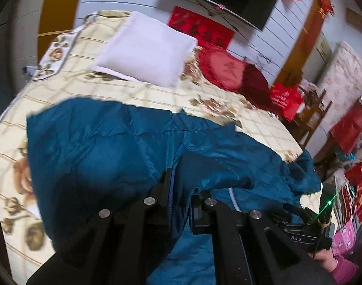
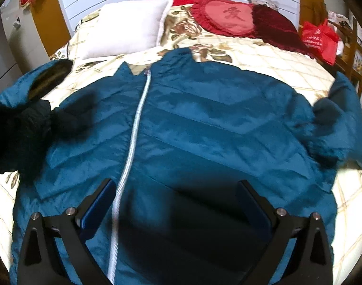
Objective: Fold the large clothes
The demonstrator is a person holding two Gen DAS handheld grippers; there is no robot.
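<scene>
Bed (image 2: 276, 54) carries the jacket (image 2: 204, 123); left gripper (image 1: 181, 190) pinches fabric, so lift toward 12 o'clock smoothly; right gripper (image 2: 176, 194) gapes empty.

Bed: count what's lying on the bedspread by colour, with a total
Teal: 1, the jacket
White: 1, the pillow
Red: 2, the heart cushion and dark red cushion
Total: 4

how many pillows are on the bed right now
2: a white pillow at the head of the bed on the left, and a red heart-shaped pillow to its right. None looks hidden.
</scene>
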